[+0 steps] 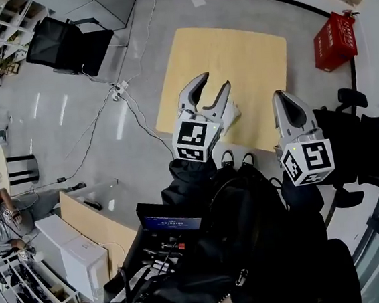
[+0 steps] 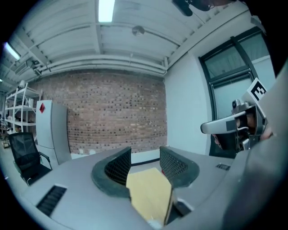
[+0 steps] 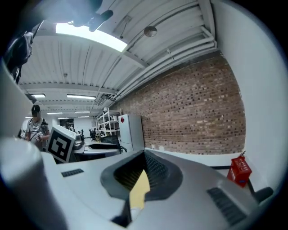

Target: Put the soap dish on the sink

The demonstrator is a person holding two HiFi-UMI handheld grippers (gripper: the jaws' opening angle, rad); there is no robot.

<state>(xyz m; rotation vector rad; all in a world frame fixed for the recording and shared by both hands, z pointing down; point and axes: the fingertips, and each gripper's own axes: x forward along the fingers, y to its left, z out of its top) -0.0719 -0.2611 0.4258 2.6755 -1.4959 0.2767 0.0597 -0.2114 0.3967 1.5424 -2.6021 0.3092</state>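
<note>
No soap dish and no sink show in any view. Both grippers are held up over a bare light wooden table (image 1: 235,69). My left gripper (image 1: 213,84) has its jaws apart with nothing between them; in the left gripper view only the table top shows through the gap of the left gripper (image 2: 145,165). My right gripper (image 1: 285,98) hangs to the right of it, jaws drawn together at the tips. In the right gripper view the right gripper (image 3: 144,158) has only a thin wedge of table showing behind its meeting tips. It holds nothing.
A red box (image 1: 335,41) stands by the wall at the far right. A black office chair (image 1: 63,43) is at the upper left, with cables and a power strip (image 1: 119,91) on the grey floor. A desk with a screen (image 1: 170,222) lies below, and a person (image 1: 1,214) sits at the left.
</note>
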